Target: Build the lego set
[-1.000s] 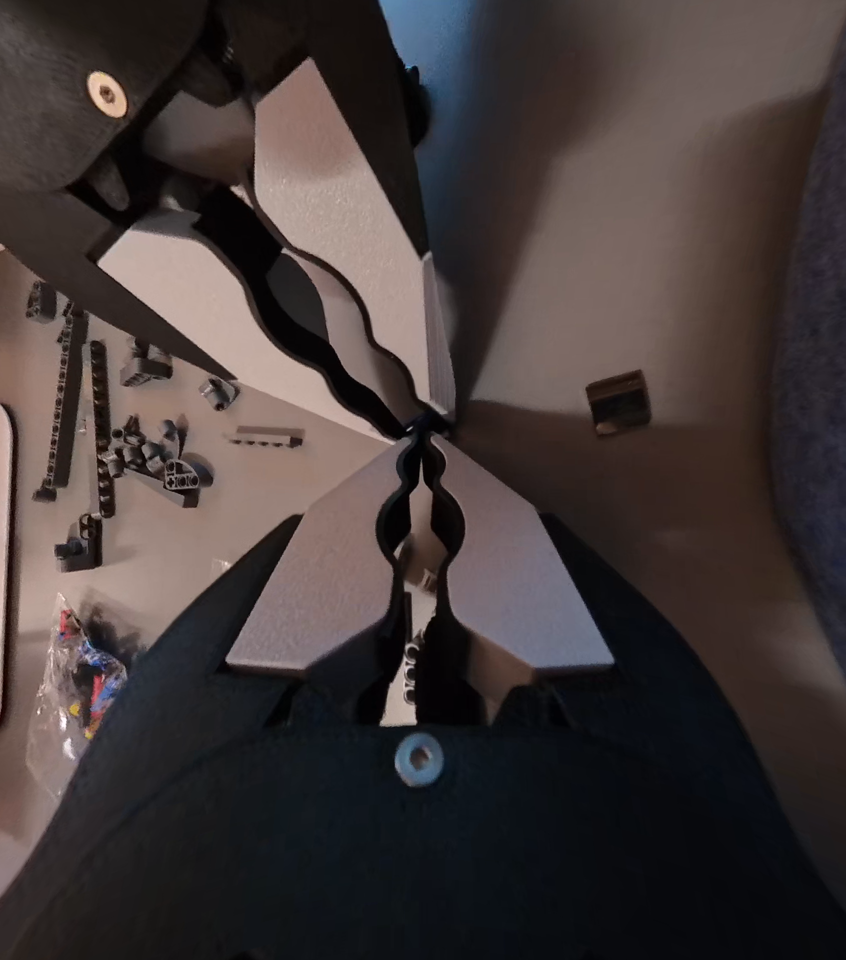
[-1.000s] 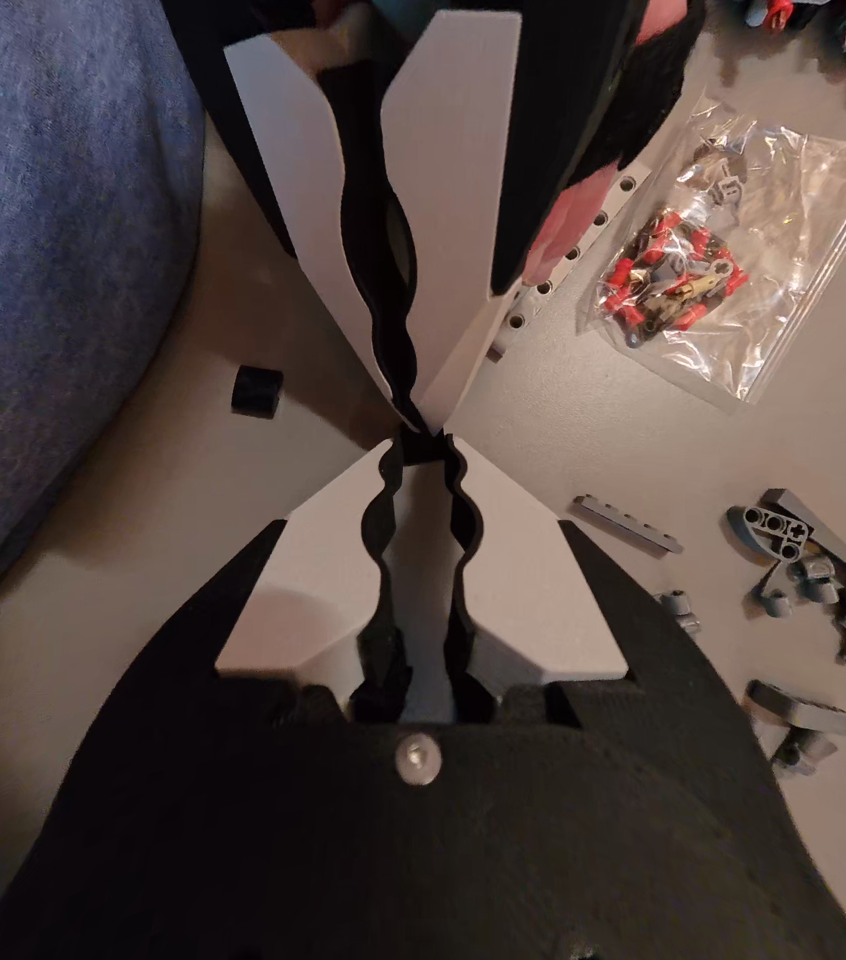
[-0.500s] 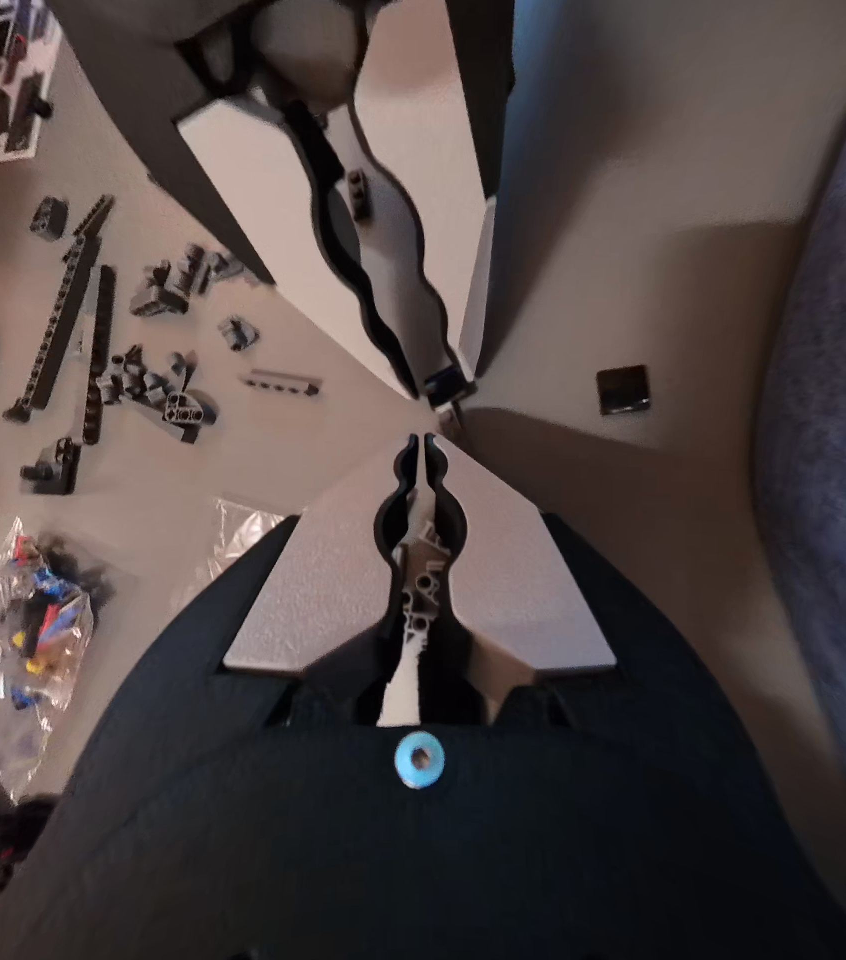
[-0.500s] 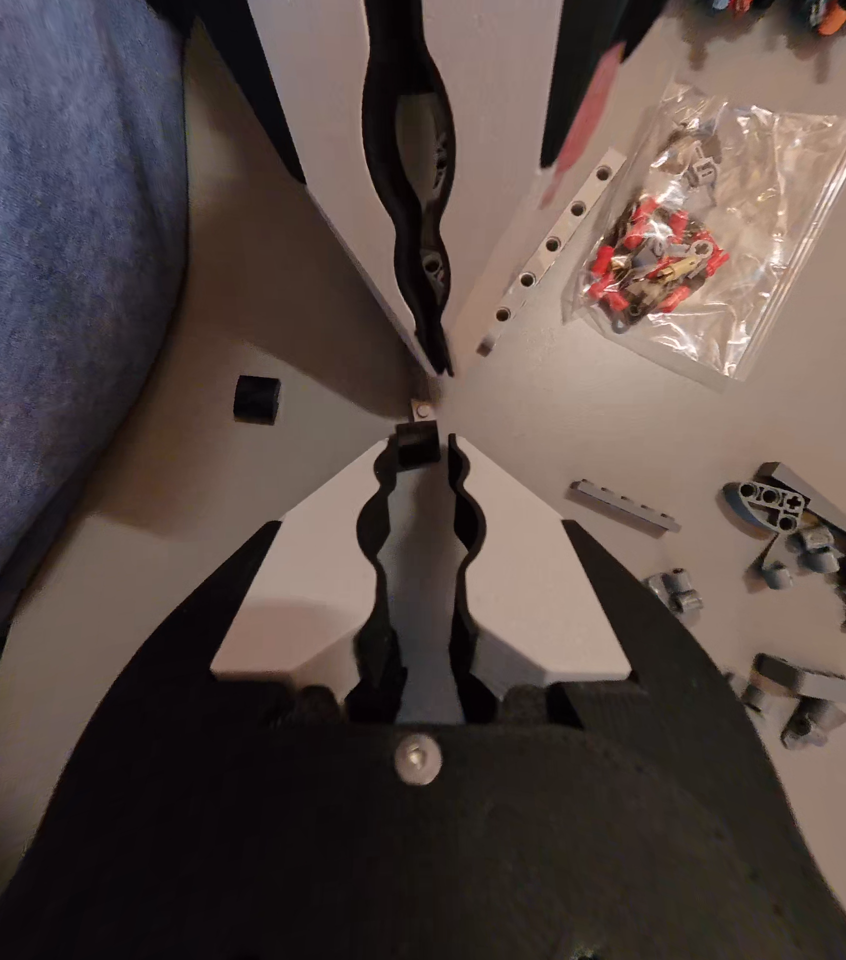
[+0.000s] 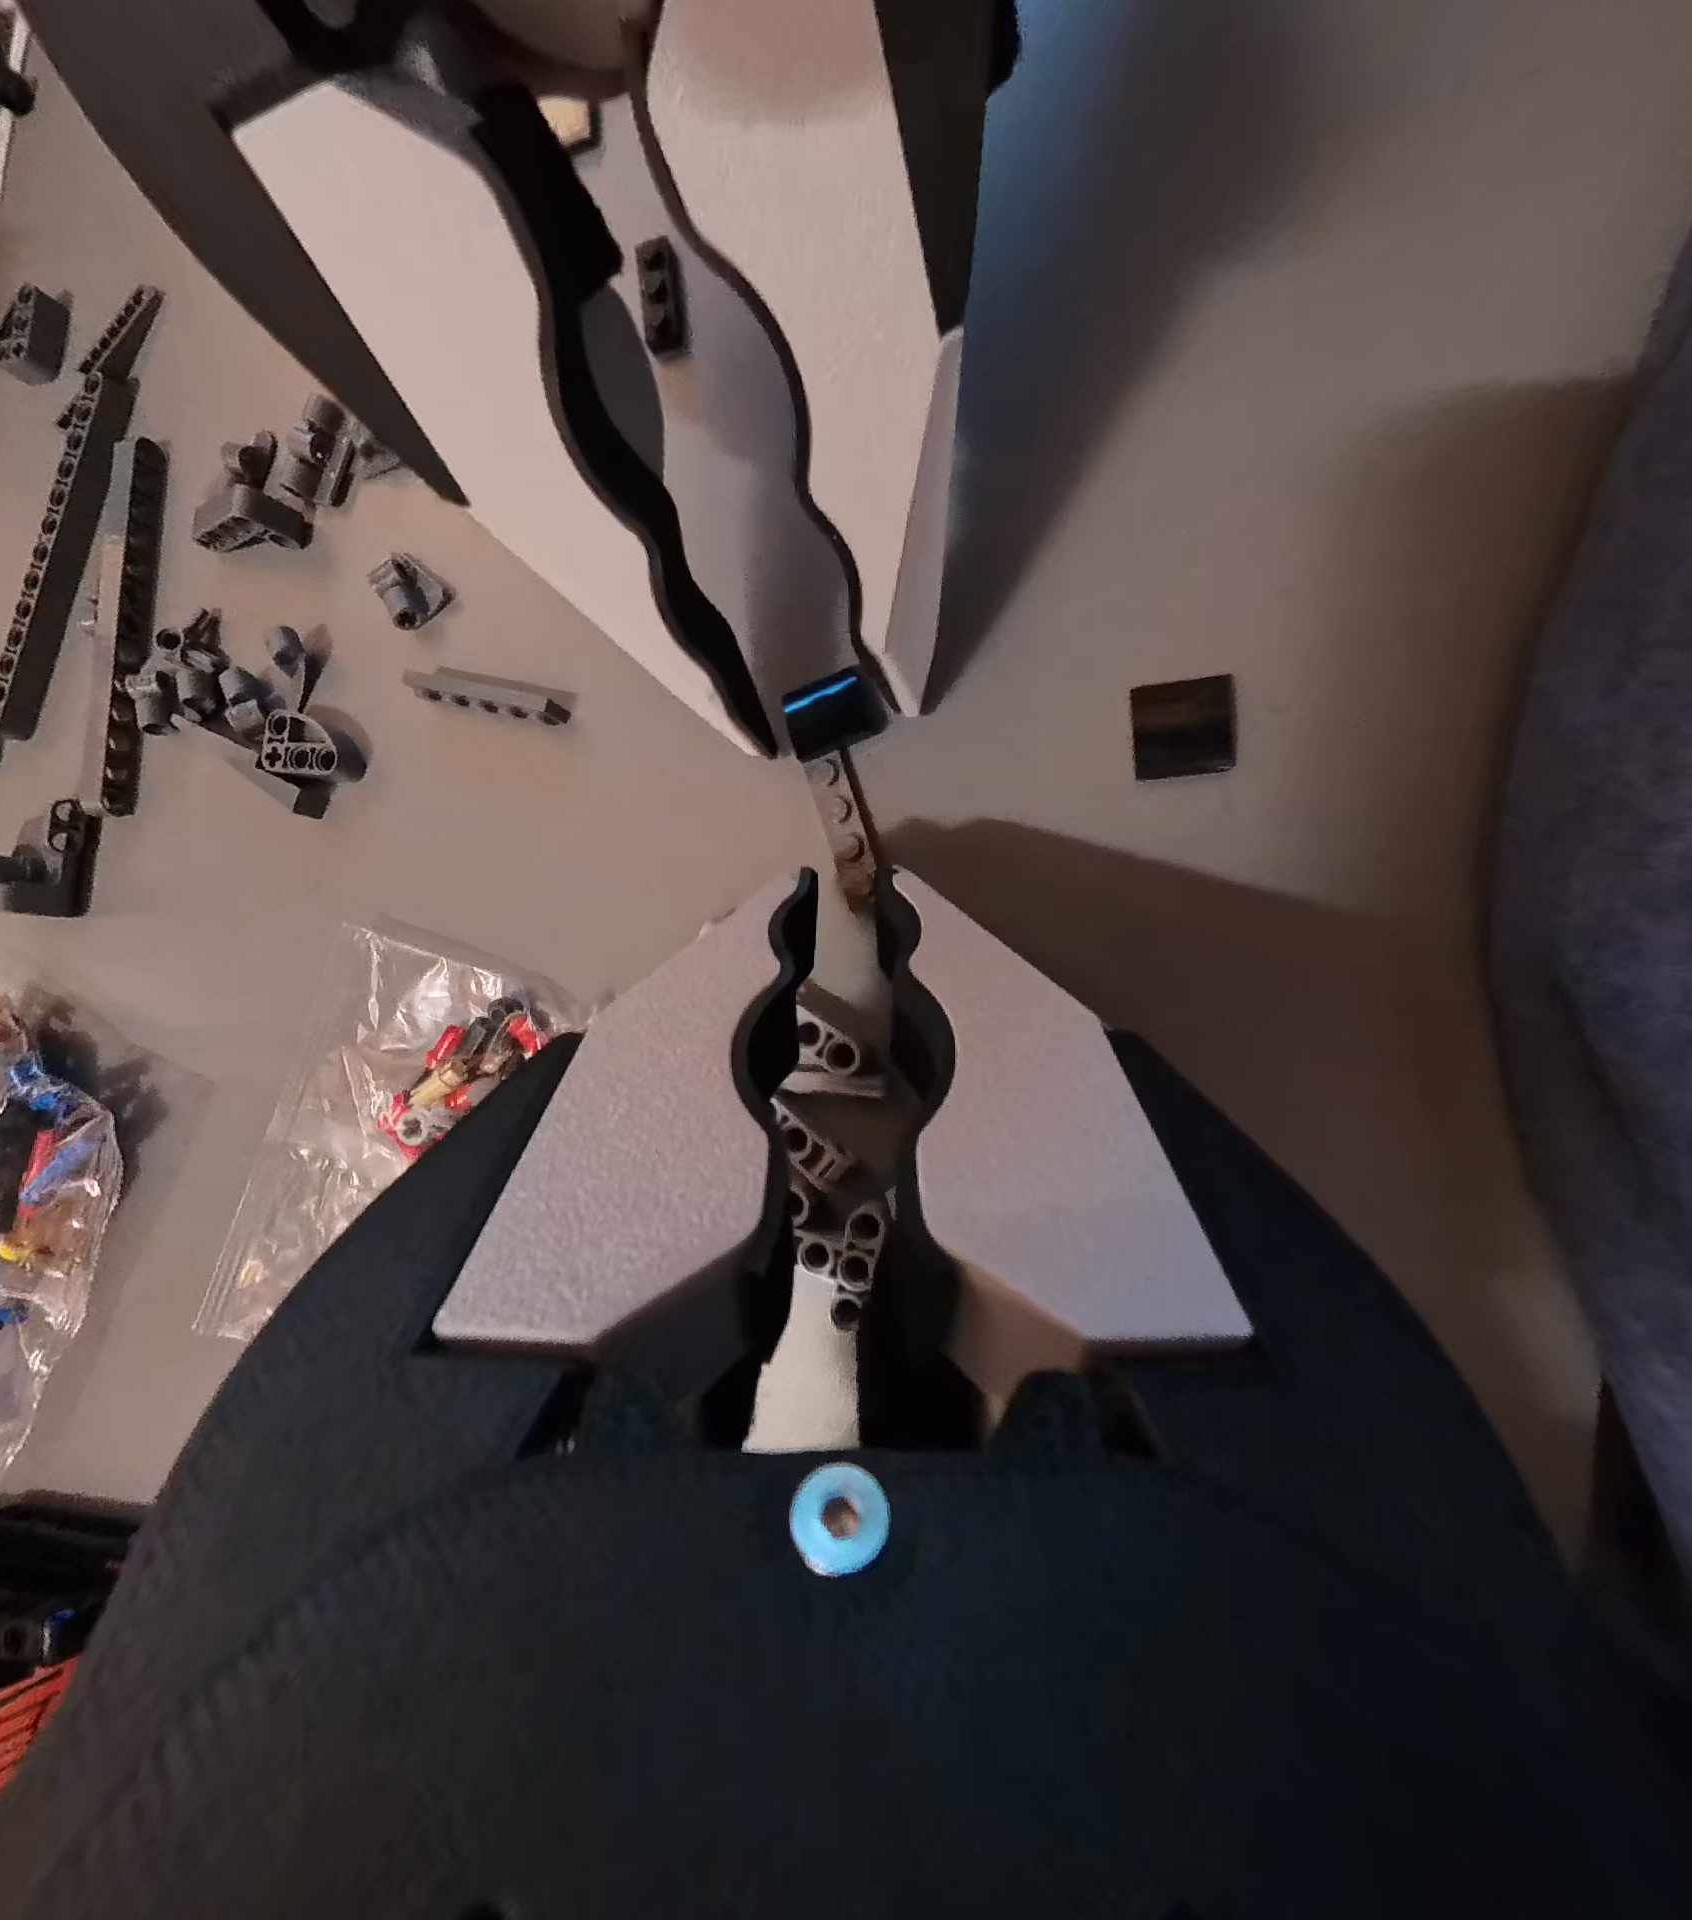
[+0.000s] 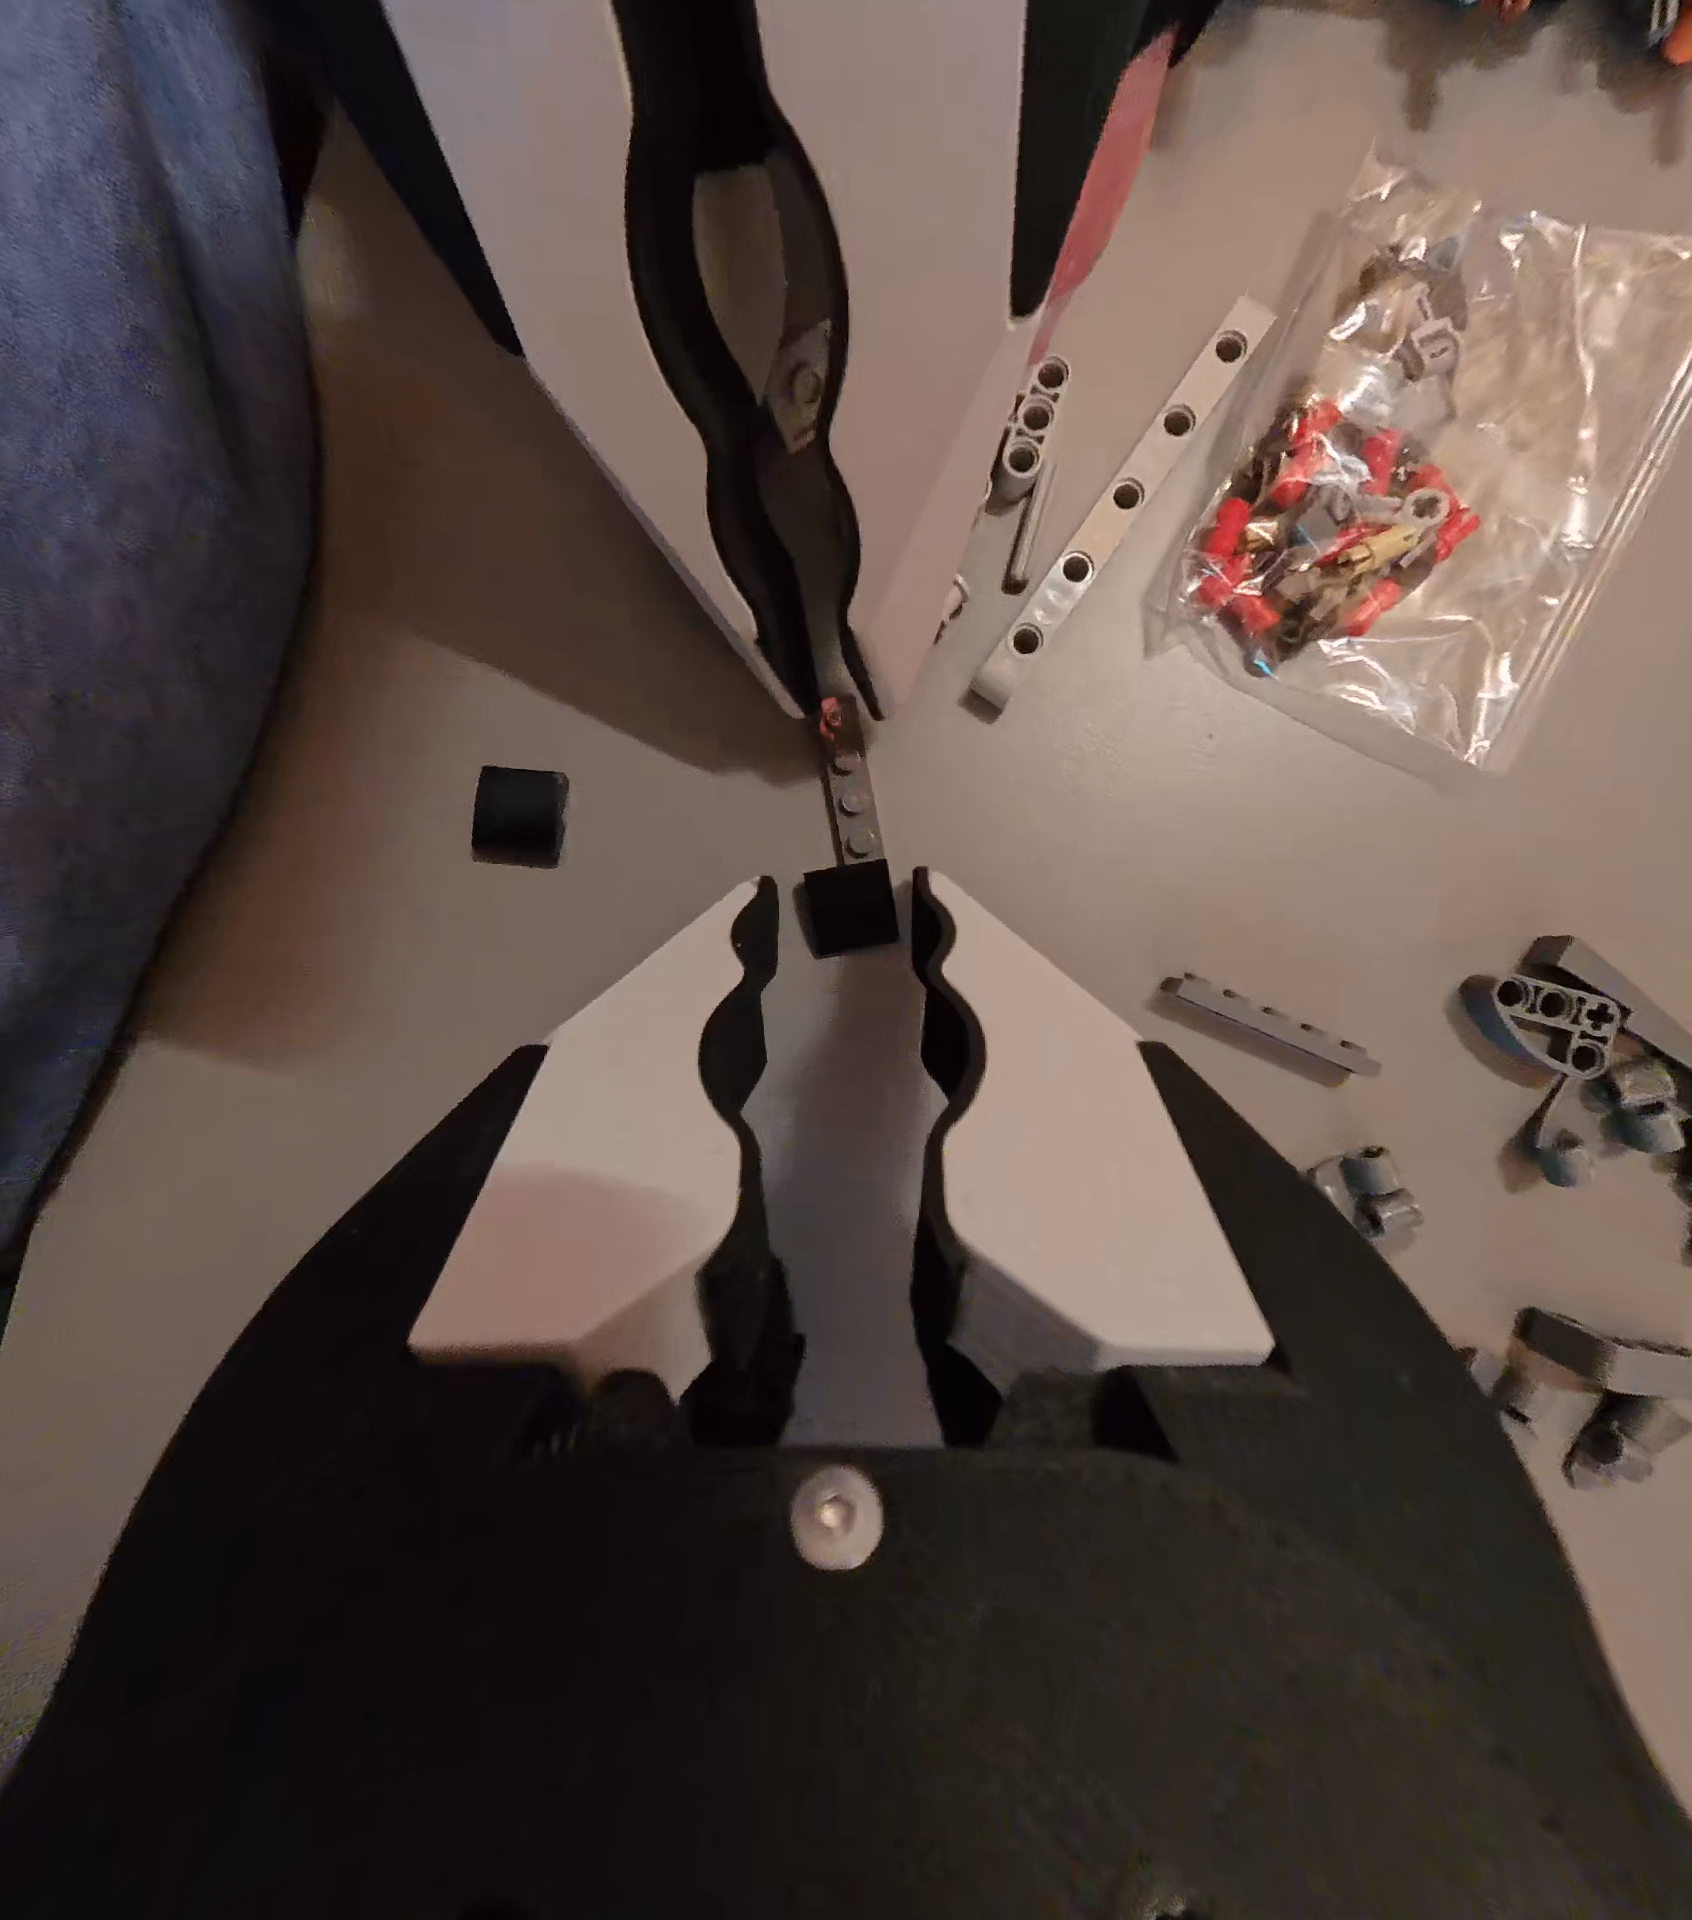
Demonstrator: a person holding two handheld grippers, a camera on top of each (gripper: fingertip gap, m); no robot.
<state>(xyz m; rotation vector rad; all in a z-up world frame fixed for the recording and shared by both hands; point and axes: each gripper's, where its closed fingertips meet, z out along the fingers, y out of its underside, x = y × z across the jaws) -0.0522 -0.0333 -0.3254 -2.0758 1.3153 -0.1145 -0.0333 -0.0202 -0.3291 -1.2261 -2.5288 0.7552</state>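
Here the right gripper (image 6: 837, 894) stood with jaws parted around the small black brick (image 6: 847, 912) seated on the thin grey plate (image 6: 852, 800), which the left gripper (image 6: 837, 712) pinched by its far end. Such a narrow hold could twist, popping the brick loose. Half a second earlier, the jaws were narrower.

Matt grainy black-plastic right gripper (image 6: 837, 894), glossy clear plastic bag (image 6: 1465, 499), smooth matt table (image 6: 1081, 831), fuzzy blue cloth (image 6: 42, 623)
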